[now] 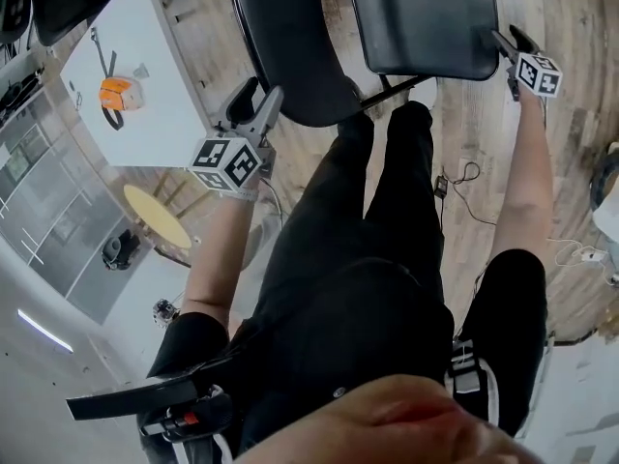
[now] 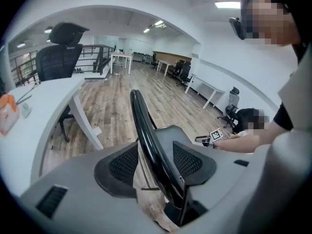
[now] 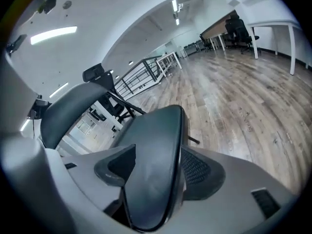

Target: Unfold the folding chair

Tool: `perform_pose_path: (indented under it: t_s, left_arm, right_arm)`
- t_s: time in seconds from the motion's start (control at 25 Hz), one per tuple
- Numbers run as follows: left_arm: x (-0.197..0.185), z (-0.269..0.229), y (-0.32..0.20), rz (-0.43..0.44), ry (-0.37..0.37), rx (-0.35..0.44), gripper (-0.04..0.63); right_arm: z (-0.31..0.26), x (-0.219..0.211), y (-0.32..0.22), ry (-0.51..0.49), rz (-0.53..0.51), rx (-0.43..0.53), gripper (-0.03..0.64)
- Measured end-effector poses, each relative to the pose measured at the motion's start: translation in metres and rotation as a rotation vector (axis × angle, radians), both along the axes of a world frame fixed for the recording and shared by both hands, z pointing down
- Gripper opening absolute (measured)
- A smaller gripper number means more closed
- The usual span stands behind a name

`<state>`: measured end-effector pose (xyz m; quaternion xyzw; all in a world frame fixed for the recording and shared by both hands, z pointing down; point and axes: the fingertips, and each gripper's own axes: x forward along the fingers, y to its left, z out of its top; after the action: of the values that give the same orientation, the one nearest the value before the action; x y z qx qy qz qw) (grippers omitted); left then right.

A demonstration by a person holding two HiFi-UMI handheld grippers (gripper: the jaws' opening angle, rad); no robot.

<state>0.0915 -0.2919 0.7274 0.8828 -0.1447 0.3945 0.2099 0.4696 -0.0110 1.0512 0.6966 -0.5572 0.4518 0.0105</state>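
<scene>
The folding chair stands partly folded in front of my legs in the head view, its dark backrest [image 1: 290, 56] at the left and its dark seat [image 1: 426, 17] at the right. My left gripper [image 1: 256, 104] is at the backrest's near edge. In the left gripper view that thin black edge [image 2: 146, 130] runs between the jaws of the left gripper [image 2: 156, 162], with floor showing beside it, so the jaws are open round it. My right gripper [image 1: 511, 42] is at the seat's right corner. In the right gripper view the seat [image 3: 156, 160] fills the gap, and the right gripper [image 3: 158, 172] is shut on it.
A white desk [image 1: 145, 66] with an orange object [image 1: 116, 92] stands left of the chair. A black cable [image 1: 455, 177] lies on the wooden floor [image 1: 484, 124] at the right. My own legs [image 1: 368, 259] are close behind the chair. An office chair [image 2: 61, 52] stands behind the desk.
</scene>
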Motion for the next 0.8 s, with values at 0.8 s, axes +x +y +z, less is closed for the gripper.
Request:
perform_pose_path:
  t_s: [0.8]
  left_arm:
    - [0.072, -0.181, 0.134, 0.484, 0.506, 0.015, 0.209]
  right_arm:
    - [-0.457, -0.195, -0.043, 0.224, -0.069, 0.46, 0.285]
